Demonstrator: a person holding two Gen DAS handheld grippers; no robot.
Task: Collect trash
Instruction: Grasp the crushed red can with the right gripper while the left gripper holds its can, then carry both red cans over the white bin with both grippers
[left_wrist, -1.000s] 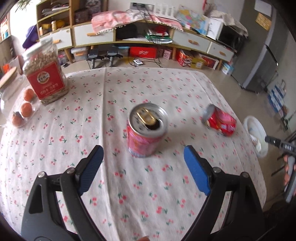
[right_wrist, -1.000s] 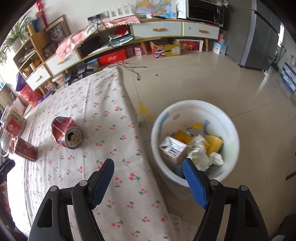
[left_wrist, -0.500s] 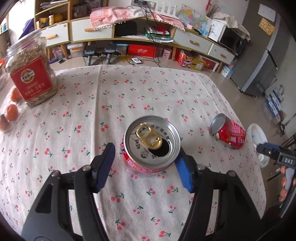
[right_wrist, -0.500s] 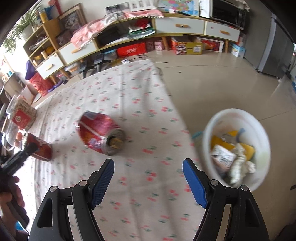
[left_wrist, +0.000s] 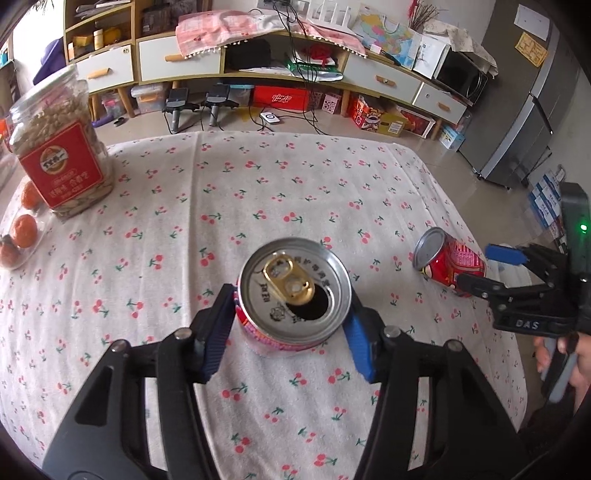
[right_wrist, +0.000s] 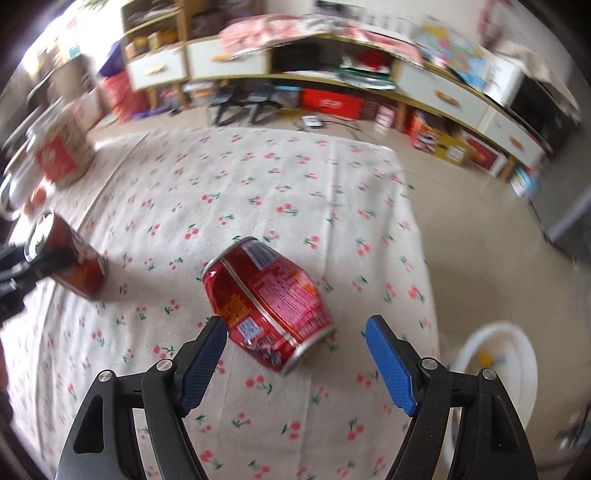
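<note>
An upright pink-red drink can (left_wrist: 293, 295) with an open tab stands on the cherry-print tablecloth (left_wrist: 258, 192). My left gripper (left_wrist: 291, 328) is shut on it, blue pads pressed to both sides. It also shows at the left of the right wrist view (right_wrist: 74, 266). A dented red can (right_wrist: 267, 301) lies on its side near the table's right edge; it also shows in the left wrist view (left_wrist: 448, 260). My right gripper (right_wrist: 295, 363) is open, its fingers astride the near end of that can, not touching it.
A white trash bin (right_wrist: 495, 365) with rubbish stands on the floor right of the table. A jar with a red label (left_wrist: 59, 147) and a pack of oranges (left_wrist: 18, 232) sit at the table's far left. Shelves and drawers line the far wall.
My left gripper moved forward around the upright can and closed on it. My right gripper swung left from over the bin to the lying can, staying open.
</note>
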